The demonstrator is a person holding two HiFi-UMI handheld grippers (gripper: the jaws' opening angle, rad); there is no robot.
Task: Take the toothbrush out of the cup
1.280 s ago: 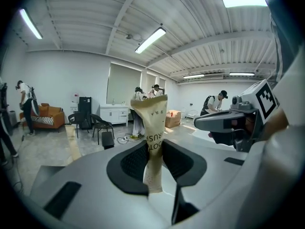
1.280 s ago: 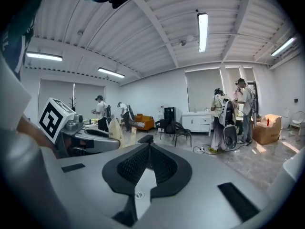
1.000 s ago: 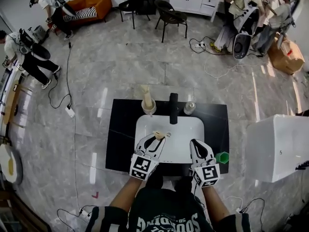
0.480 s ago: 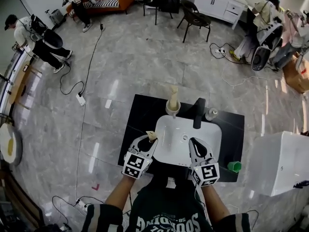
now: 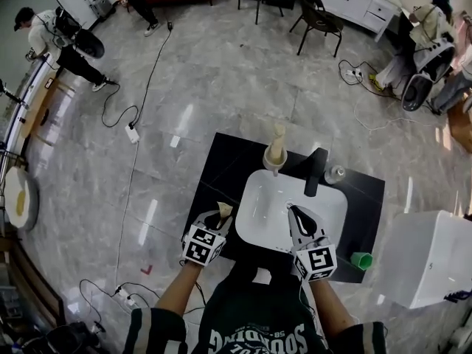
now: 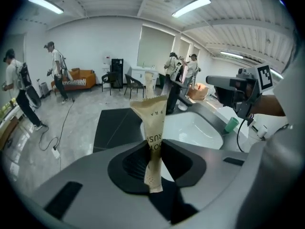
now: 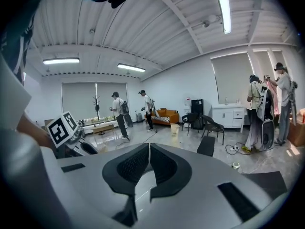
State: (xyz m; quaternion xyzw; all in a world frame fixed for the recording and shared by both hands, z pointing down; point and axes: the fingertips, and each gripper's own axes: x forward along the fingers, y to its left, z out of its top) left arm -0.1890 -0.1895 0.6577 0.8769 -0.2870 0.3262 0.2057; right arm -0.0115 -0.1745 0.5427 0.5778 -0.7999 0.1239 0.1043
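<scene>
Marble floor is gleaming round the black counter [image 5: 225, 161] and white sink [image 5: 254, 190]. Left gripper [image 6: 153, 159] is pinching the paper-wrapped toothbrush [image 6: 151, 123], its jaws just closing tighter. Its own view is catching the wrapper's print, while the head view is showing only a tan tip. It's swung from over the basin to the near left, clear of the cup [image 5: 275, 159]. Right gripper [image 7: 147, 161] is hanging closed and empty over the sink.

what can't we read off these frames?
Left gripper view: the wrapped toothbrush is sealed in paper, so the brush itself is hidden.
Head view: the cup is too small, and the packet standing in it covers its mouth; its contents can't be counted.
Head view: the small container beside the tap is too small to identify.
</scene>
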